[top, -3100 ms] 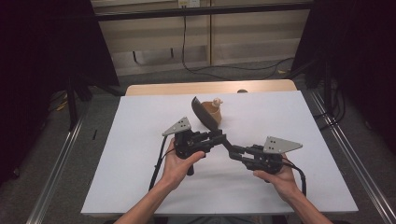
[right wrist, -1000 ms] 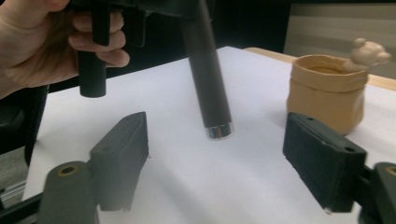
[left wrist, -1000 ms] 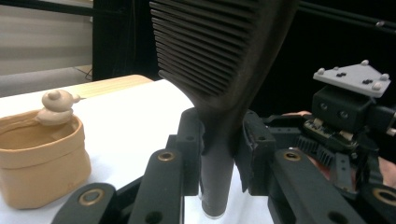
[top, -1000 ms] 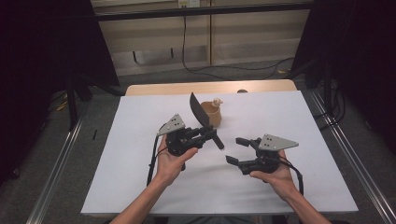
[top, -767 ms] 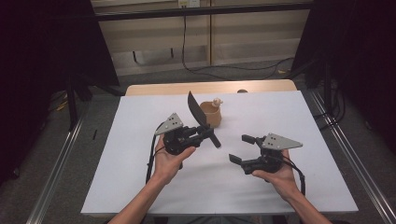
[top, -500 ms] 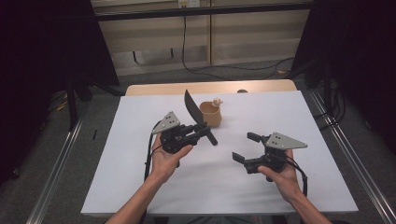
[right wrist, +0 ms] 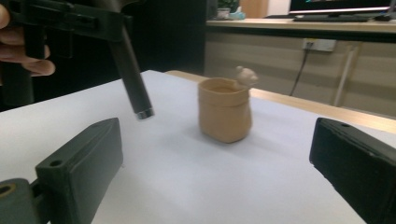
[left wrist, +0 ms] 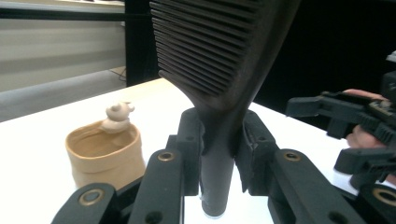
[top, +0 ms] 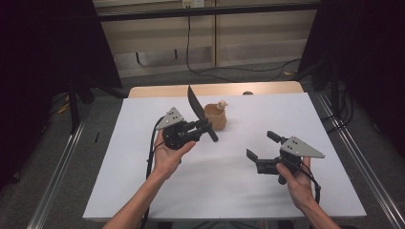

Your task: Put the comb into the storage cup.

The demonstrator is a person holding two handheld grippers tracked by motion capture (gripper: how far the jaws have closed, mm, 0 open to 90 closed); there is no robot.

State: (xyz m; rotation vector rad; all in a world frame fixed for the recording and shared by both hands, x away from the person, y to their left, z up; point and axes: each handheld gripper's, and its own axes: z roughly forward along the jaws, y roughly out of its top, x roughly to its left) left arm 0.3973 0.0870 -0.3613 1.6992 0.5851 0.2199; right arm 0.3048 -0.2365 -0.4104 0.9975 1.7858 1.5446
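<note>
Left gripper [top: 203,128] pinches a black comb [left wrist: 219,60] – beige pouch [top: 215,116] at its 1 o'clock; right gripper [top: 261,146] has just spread its fingers, nothing between – no legible writing.

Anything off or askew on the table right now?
Nothing spilled or damaged. The tan pouch stands upright on the white table. The left claw is shut on the black comb, which tilts up off the table. The right claw is open, with nothing between its jaws.

A black comb [top: 198,113], clamped at its neck, stands tilted above the table, teeth end raised beside a tan cup [top: 216,117].
</note>
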